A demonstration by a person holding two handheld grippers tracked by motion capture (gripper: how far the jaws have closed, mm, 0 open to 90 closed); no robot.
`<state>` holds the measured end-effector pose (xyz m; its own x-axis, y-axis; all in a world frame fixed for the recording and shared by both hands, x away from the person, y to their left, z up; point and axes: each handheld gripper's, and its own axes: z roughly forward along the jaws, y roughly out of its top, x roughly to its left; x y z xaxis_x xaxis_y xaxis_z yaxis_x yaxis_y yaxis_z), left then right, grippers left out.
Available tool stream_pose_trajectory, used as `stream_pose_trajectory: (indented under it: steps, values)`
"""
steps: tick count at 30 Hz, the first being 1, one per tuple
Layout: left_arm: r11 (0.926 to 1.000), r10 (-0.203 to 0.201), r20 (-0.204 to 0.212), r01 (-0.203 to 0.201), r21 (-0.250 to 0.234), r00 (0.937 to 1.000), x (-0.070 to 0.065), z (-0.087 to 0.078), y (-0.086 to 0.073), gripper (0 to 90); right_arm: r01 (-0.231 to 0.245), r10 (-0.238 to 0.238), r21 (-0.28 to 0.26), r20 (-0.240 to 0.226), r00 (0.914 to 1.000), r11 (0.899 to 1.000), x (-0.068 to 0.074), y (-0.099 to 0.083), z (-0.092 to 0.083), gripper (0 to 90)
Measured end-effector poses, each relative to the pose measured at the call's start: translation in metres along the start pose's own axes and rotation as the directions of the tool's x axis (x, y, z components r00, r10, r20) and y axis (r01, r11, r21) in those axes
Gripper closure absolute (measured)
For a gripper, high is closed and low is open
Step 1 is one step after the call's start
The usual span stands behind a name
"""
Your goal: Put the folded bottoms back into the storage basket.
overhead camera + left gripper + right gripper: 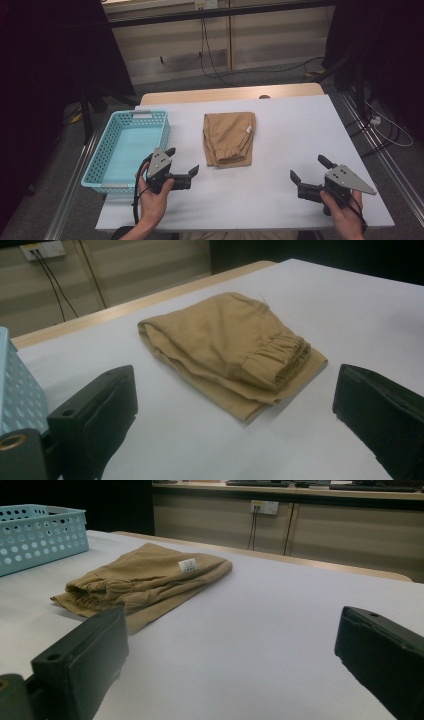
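I'm holding both grippers, left (183,161) and right (306,167), wide open and empty, flanking the folded trousers (229,138).

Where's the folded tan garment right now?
In the high view, the folded tan garment lies mid-table, just right of the blue basket, ahead of both grippers.
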<state>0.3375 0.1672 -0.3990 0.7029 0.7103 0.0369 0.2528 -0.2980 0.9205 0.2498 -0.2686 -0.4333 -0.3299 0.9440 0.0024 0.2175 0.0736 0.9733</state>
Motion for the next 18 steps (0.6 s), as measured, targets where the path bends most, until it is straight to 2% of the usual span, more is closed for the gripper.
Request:
stream_pose_trajectory:
  steps: [8, 11, 12, 18]
  values:
    - [0.9995, 0.001, 0.013, -0.001, 0.033, 0.9999, 0.003, 0.017, 0.006, 5.3, -0.007, 0.007, 0.011, -0.002, 1.0000, 1.000, -0.001, -0.001, 0.003, 0.7]
    - [0.9990, -0.005, 0.024, 0.004, 0.044, 0.9997, 0.004, 0.020, 0.007, 5.4, -0.001, 0.001, 0.008, -0.008, 1.0000, 1.000, 0.001, 0.000, 0.002, 0.7]
    - [0.9984, -0.011, 0.040, 0.009, 0.056, 0.9991, 0.005, 0.023, 0.007, 5.7, 0.000, 0.000, 0.008, -0.011, 0.9999, 1.000, 0.001, 0.000, 0.002, 0.7]
    - [0.9982, -0.015, 0.026, 0.014, 0.058, 0.9995, 0.013, 0.036, 0.013, 6.4, 0.012, -0.012, 0.010, -0.012, 0.9999, 1.000, 0.003, 0.001, 0.005, 0.7]
